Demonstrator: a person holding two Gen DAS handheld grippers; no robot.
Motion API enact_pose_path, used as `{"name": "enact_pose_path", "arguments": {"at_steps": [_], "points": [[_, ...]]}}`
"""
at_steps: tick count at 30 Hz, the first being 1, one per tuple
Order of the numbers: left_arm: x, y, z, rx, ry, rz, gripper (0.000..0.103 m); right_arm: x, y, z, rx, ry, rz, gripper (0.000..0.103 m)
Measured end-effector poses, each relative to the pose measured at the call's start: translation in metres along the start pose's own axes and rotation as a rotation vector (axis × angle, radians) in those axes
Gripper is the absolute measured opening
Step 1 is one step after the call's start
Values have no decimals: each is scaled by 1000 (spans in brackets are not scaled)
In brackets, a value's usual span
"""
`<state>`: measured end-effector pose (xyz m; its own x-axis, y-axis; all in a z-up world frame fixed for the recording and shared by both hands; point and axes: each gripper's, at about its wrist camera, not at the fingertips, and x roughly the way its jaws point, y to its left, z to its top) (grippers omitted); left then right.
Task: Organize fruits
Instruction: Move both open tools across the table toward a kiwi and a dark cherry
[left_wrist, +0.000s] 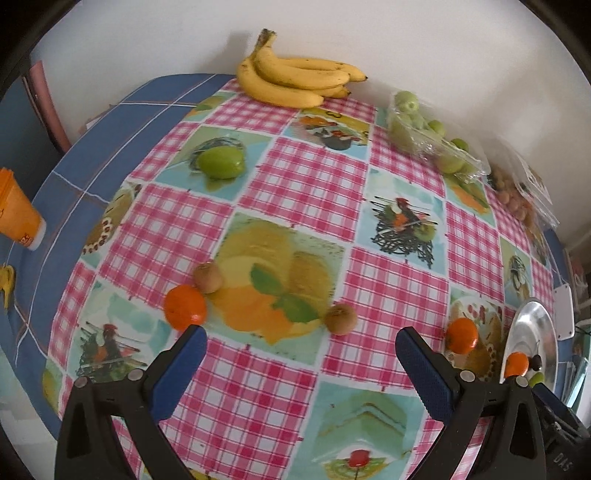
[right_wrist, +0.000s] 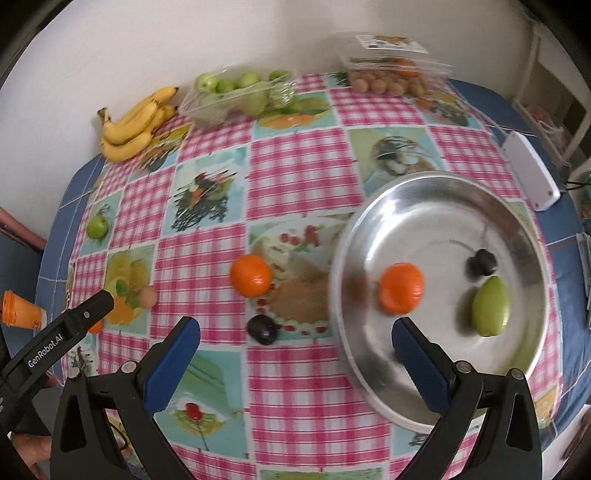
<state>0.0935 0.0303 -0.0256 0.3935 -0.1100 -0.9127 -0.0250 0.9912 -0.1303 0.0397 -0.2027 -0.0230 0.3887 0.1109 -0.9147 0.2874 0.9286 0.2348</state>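
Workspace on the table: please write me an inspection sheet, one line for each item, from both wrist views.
Surface: table under a pink checked cloth with food prints; blue cloth at the edges.
Job's things: metal plate holds an orange, a green fruit and a dark fruit. Loose on the cloth: two oranges, two kiwis, a green fruit, a dark plum, bananas.
Clutter: packs of green fruit and small brown fruit; orange cups; white box.
Tongs: left tongs open, empty; right tongs open, empty.
Cables: nothing seen.
Surroundings: white wall.
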Motion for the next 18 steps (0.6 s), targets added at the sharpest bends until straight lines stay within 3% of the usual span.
{"name": "enact_pose_path", "arguments": {"at_steps": [8,18], "points": [[0,22,0,-39,3,16,103,11,29,-1,-58,21,47,103],[10,28,2,-48,30,5,103,28,33,-2,-60,55,59,103]]}}
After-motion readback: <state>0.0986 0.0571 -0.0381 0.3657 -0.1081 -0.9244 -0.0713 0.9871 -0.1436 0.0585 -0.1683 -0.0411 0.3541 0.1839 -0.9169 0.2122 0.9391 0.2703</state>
